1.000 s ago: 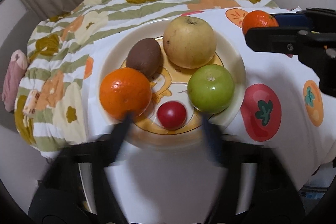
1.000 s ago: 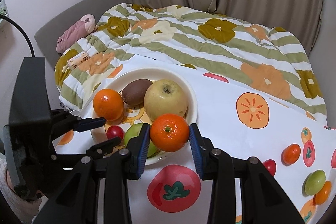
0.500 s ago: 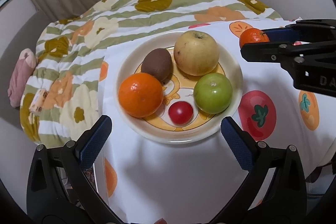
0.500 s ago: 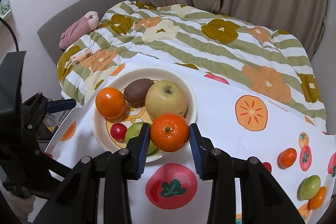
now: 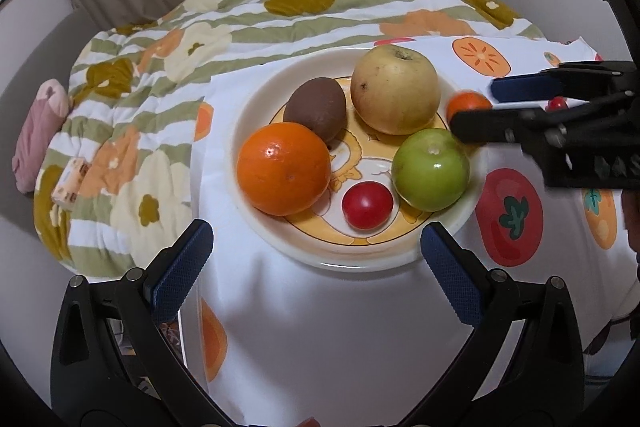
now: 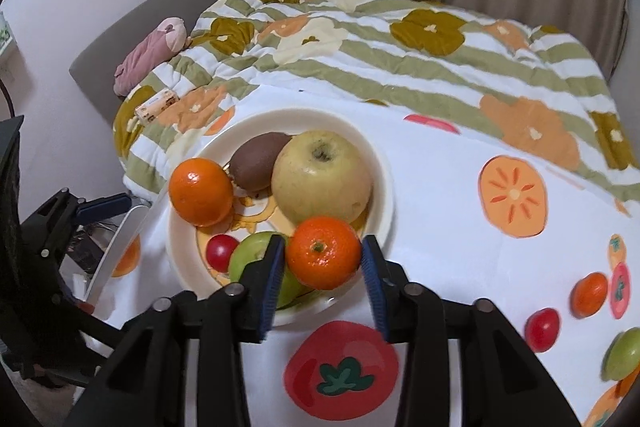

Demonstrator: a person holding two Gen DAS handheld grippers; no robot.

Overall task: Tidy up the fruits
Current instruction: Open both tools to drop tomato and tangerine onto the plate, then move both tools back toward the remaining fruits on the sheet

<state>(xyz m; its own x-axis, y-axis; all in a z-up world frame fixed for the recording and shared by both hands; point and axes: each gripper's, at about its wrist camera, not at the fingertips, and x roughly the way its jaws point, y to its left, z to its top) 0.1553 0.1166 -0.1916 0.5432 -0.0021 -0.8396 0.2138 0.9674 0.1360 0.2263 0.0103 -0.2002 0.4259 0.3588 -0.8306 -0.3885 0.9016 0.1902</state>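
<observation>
A cream plate (image 5: 260, 95) (image 6: 384, 179) holds a large orange (image 5: 283, 173), a brown kiwi (image 5: 315, 109), a yellow apple (image 5: 395, 90), a green apple (image 5: 430, 175) and a small red fruit (image 5: 367, 205). My right gripper (image 6: 323, 263) is shut on a small mandarin (image 6: 323, 253) (image 5: 468, 105) and holds it over the plate's right rim, beside the green apple. My left gripper (image 5: 316, 259) is open and empty, just in front of the plate's near rim.
Loose fruits lie at the right on the fruit-print cloth: a mandarin (image 6: 588, 295), a red fruit (image 6: 542, 329) and a green fruit (image 6: 624, 355). A striped floral quilt (image 6: 400, 39) lies behind. A pink plush (image 6: 148, 55) lies at the far left.
My left gripper has opened wide and drawn back from the plate. My right gripper has carried the mandarin leftward and lower, onto the plate's right rim.
</observation>
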